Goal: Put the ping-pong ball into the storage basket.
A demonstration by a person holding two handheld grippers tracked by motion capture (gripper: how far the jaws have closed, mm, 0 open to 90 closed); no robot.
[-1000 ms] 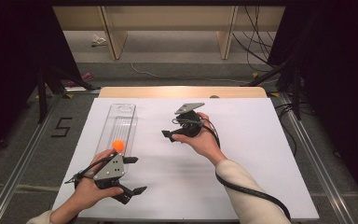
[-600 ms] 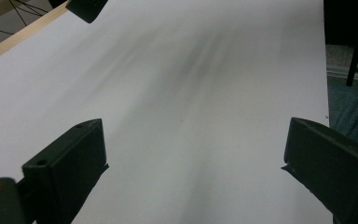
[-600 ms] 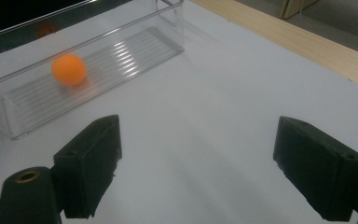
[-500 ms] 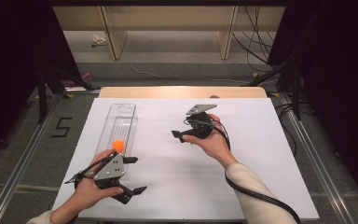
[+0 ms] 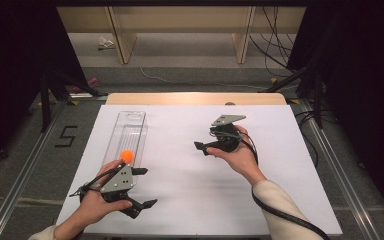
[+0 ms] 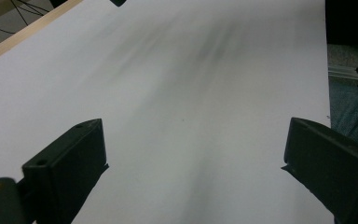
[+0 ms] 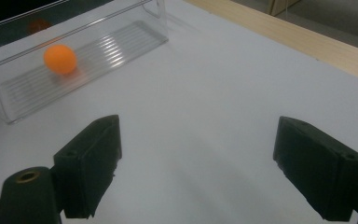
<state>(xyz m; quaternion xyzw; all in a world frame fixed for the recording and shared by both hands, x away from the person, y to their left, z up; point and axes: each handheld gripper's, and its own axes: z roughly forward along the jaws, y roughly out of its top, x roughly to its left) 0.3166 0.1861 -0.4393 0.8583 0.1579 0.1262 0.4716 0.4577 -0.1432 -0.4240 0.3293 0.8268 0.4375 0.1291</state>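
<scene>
A long clear plastic tray (image 5: 128, 131) lies on the left part of the white table, its length running away from me. An orange ball (image 5: 126, 155) rests inside it near the front end. My left gripper (image 5: 145, 187) is held just in front of the tray, jaws wide open over bare tabletop (image 6: 193, 140). My right gripper (image 5: 205, 141) hovers at the table's middle, pointing left toward the tray, open and empty (image 7: 196, 135). In the right gripper view the ball (image 7: 60, 59) sits in the ribbed tray (image 7: 121, 39) at upper left, well beyond the jaws.
A white sheet (image 5: 190, 200) covers the table, with a wooden strip (image 5: 195, 98) along its far edge. Metal rails run along both sides. A "5" (image 5: 66, 136) is marked on the floor at left. Cables (image 5: 280, 50) and shelf legs stand behind the table.
My right gripper has drifted to the right, away from the tray. The left gripper, the tray and the ball have stayed in place.
</scene>
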